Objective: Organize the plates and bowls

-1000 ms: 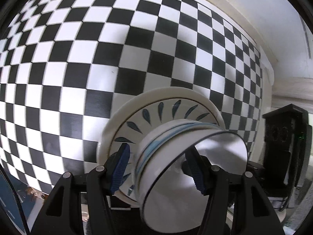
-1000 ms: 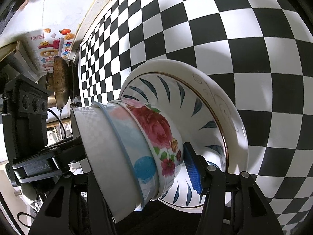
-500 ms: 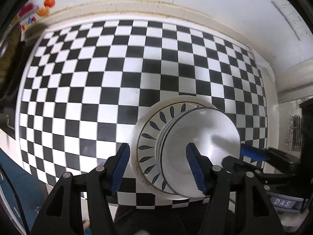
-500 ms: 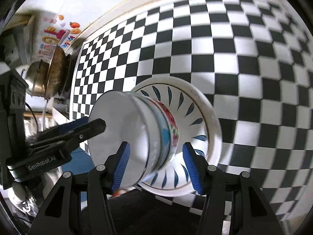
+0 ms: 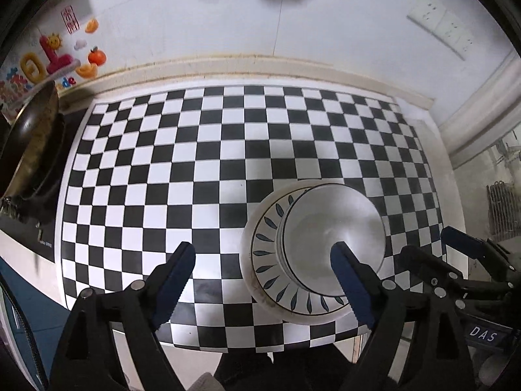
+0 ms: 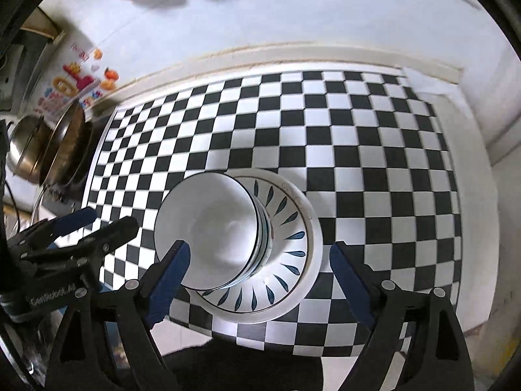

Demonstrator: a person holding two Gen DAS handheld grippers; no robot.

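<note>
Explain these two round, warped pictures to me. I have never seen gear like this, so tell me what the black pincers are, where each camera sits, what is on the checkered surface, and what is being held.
There is no robot here. A person holds a two-finger gripper in each hand, and a fisheye camera on each one looks forward along its fingers, which is why the pictures bulge.

In the left wrist view, the black arms with blue pads are the left gripper; the other tool at the right edge is the right gripper. In the right wrist view, the right gripper fills the foreground.

On the checkered surface stands a stack of bowls, white inside, on a plate with blue leaf marks. A pan sits at the far left.

Both grippers are open and hold nothing.
</note>
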